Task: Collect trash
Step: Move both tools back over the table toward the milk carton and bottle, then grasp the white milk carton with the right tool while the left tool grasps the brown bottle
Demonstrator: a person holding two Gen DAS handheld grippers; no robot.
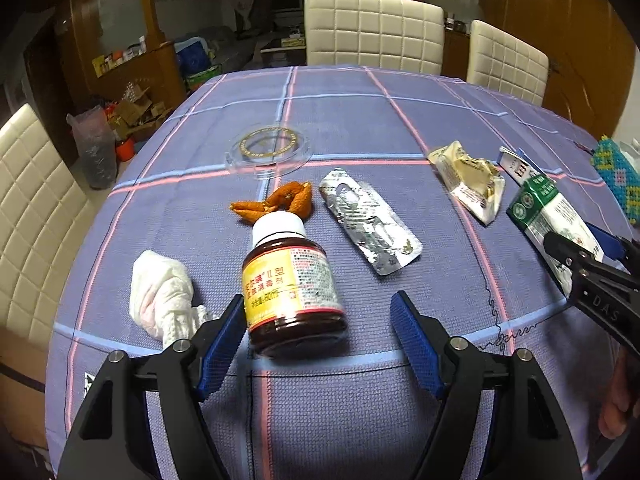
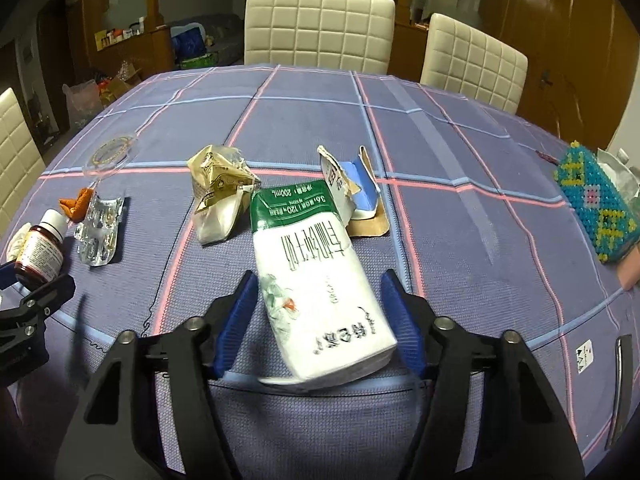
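Left tool (image 1: 320, 336) was spread wide, released, with its 2 blue pads on either side of a brown disinfectant bottle (image 1: 294, 284). The bottle lay on its side on the bench (image 1: 360, 120), white cap pointing away, yellow label up; the left pad sat just beside the bottle's base, the right pad apart from it.

Right tool (image 2: 316, 320) was also spread and released, straddling a flattened white-and-green milk carton (image 2: 320, 280) that lay flat on the checked cloth. Neither pad appeared to touch it.

Other trash on the bench: a crumpled white tissue (image 1: 164, 292) left of the bottle, dried orange peel (image 1: 276, 202) just beyond the cap, an empty foil blister pack (image 1: 370, 220), a crumpled cream wrapper (image 2: 222, 192), a torn blue-and-white box (image 2: 354, 190) behind the carton, and a clear plastic lid (image 1: 268, 148) farther back.

A beaded blue tissue cover (image 2: 596, 208) sat at the bench's right edge.
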